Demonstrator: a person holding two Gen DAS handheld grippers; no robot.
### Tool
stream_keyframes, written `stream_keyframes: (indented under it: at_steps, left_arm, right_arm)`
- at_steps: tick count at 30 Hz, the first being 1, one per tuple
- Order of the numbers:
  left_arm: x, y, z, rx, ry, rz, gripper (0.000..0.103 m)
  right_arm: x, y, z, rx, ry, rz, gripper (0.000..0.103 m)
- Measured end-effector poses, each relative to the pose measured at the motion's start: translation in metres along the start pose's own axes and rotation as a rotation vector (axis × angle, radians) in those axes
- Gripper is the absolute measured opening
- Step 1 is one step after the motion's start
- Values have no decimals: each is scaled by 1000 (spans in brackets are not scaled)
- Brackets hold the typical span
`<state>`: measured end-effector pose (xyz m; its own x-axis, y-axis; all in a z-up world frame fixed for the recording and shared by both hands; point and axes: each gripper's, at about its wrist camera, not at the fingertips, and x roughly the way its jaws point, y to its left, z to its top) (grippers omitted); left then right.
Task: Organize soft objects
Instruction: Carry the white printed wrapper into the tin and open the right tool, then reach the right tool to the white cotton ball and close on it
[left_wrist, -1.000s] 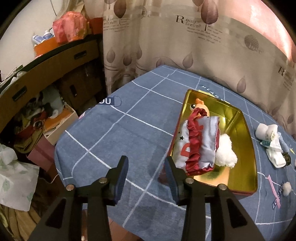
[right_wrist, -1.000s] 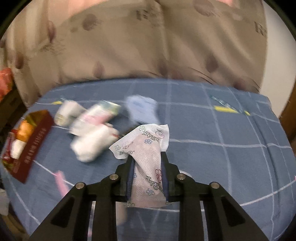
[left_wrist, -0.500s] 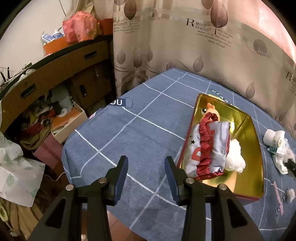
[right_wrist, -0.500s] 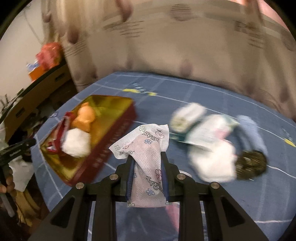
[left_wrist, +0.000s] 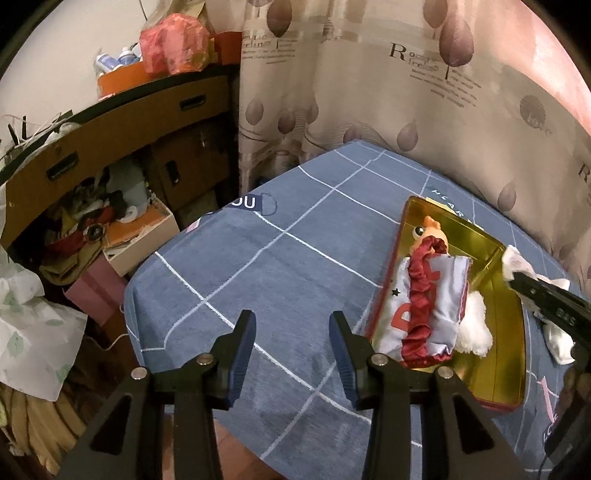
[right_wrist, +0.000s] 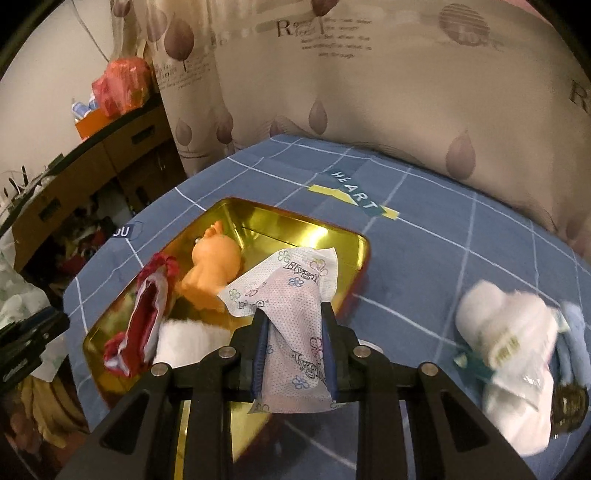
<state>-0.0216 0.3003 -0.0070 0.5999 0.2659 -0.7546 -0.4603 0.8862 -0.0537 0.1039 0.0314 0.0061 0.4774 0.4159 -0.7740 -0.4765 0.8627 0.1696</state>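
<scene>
Pinching soft dotted tissue pack (right_wrist: 295, 332), right gripper (right_wrist: 294, 354) clamped, above near edge of shiny gold rectangular tin (right_wrist: 321, 236); left gripper (left_wrist: 291, 349) parted, empty, over blue checked cloth (left_wrist: 258, 258).

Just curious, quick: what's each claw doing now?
Left gripper: open, empty.
Right gripper: shut on a flower-printed tissue packet.

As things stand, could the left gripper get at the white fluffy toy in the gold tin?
Probably yes: the left gripper is open and empty; the fluffy toy lies exposed beside the red-trimmed cloth.
</scene>
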Motion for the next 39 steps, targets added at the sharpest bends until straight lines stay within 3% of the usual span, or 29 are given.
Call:
stream_keyframes:
  at_steps: [11, 14, 21, 28, 39]
  left_arm:
    - [5, 3, -2, -19, 26, -19, 42]
    - [6, 0, -3, -4, 37, -22, 42]
    - [7, -3, -5, 10, 42, -23, 42]
    - [5, -10, -9, 47, 39, -33, 42]
    - [3, -20, -12, 89, 36, -35, 42]
  right_arm:
    - [22, 16, 10, -49, 27, -9, 35]
    - [23, 18, 9, -57, 22, -10, 44]
    - [6, 14, 3, -41, -9, -2, 46]
    - [-29, -3, -27, -2, -22, -17, 49]
    - [-102, -86, -100, 72, -16, -196, 49]
